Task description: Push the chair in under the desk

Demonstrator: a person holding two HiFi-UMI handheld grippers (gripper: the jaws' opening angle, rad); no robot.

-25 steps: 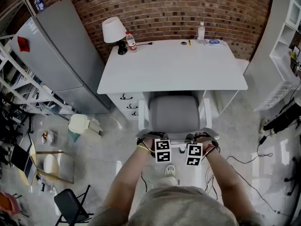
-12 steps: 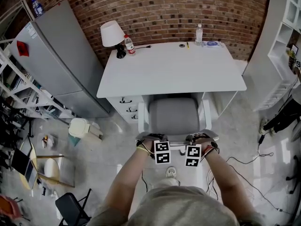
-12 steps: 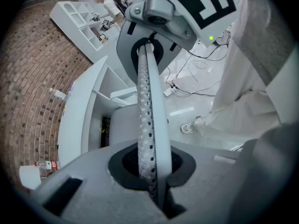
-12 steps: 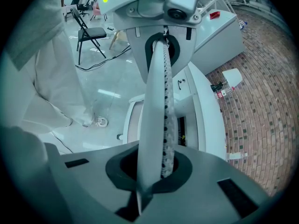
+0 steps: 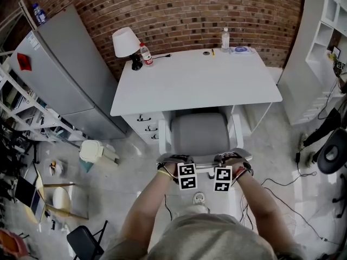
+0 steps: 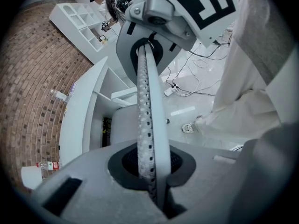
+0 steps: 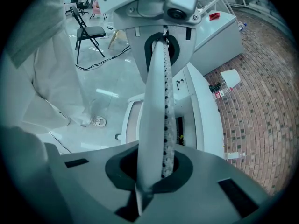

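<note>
Worktop (image 5: 195,83): white, set against the brick wall (image 5: 190,10); largest item in frame. Chair (image 5: 200,144) stands at its near edge, just right of the drawer unit (image 5: 145,124). Front of the grey seat (image 5: 198,128) is level with the worktop's edge, while most of the seat, the white armrests (image 5: 165,137) and the backrest (image 5: 201,157) are still out on the floor side. Person stands directly behind the backrest. Left forearm (image 5: 146,210) and right forearm (image 5: 261,210) reach forward and down, roughly parallel. Left hand (image 5: 172,161) sits at the left end of the backrest's top edge and right hand (image 5: 234,158) at the right end. The marker cubes (image 5: 187,175) face up, side by side and just apart. Left tool (image 6: 150,157): both fingers pressed flat together along their length, nothing gripped. Right tool (image 7: 159,155): same, closed and empty. Both point steeply downward. Whether the tips bear on the backrest cannot be told. Against one second back, the hands, cubes and chair keep the same places relative to the worktop. The seat's position at the edge is unchanged, and only the head camera has drifted slightly.
</note>
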